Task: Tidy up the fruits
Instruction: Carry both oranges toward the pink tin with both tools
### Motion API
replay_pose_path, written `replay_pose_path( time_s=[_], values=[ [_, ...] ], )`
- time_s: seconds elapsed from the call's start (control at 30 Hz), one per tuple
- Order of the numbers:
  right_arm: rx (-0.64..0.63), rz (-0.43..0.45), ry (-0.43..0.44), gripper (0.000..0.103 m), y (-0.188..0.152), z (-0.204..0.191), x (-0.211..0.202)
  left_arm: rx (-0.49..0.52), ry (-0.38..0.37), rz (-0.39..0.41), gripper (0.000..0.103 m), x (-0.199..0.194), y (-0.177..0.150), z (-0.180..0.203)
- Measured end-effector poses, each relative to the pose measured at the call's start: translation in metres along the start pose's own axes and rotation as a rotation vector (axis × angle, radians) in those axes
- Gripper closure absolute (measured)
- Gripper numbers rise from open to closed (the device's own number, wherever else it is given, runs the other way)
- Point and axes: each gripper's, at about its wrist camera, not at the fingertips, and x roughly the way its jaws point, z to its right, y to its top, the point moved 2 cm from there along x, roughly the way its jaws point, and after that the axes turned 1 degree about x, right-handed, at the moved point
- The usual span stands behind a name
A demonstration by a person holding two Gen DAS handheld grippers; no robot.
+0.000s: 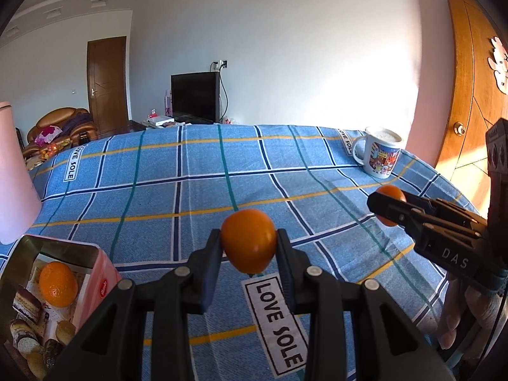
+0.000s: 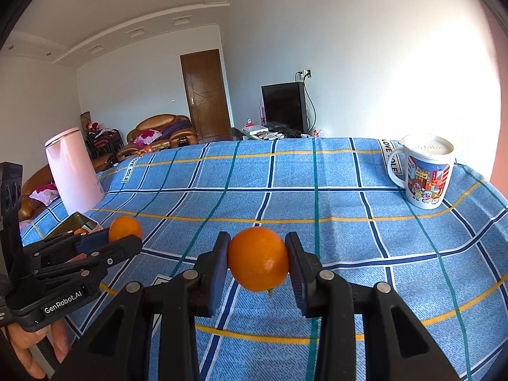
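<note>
My left gripper [image 1: 248, 246] is shut on an orange [image 1: 248, 243] and holds it above the blue checked tablecloth [image 1: 190, 197]. It also shows in the right wrist view [image 2: 122, 233] at the left with its orange [image 2: 124, 227]. My right gripper [image 2: 257, 258] is shut on a second orange [image 2: 257, 258]; it shows at the right in the left wrist view [image 1: 385, 204] with its orange [image 1: 391, 193]. A third orange [image 1: 58, 284] lies in an open pink tin [image 1: 98, 273] at the lower left, beside pictured pastries.
A printed mug [image 1: 379, 152] stands at the far right of the table, also in the right wrist view [image 2: 425, 171]. A pink kettle [image 2: 74, 171] stands at the far left behind the tin [image 2: 76, 222]. A wooden door [image 1: 470, 95] is at the right.
</note>
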Motion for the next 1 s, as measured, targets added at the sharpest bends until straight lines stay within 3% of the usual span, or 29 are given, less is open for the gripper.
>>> replay_pose_path(
  time_s=[0.5,1.0],
  values=[
    [-0.087,0.156,-0.039,0.066,-0.002,-0.018,-0.030,0.015,0.050,0.122,0.068,-0.029,-0.004,-0.002],
    [-0.117,0.178,-0.037,0.066,-0.003,-0.024,-0.033,0.025,0.092,0.209,0.068,-0.049,-0.008,-0.006]
  ],
)
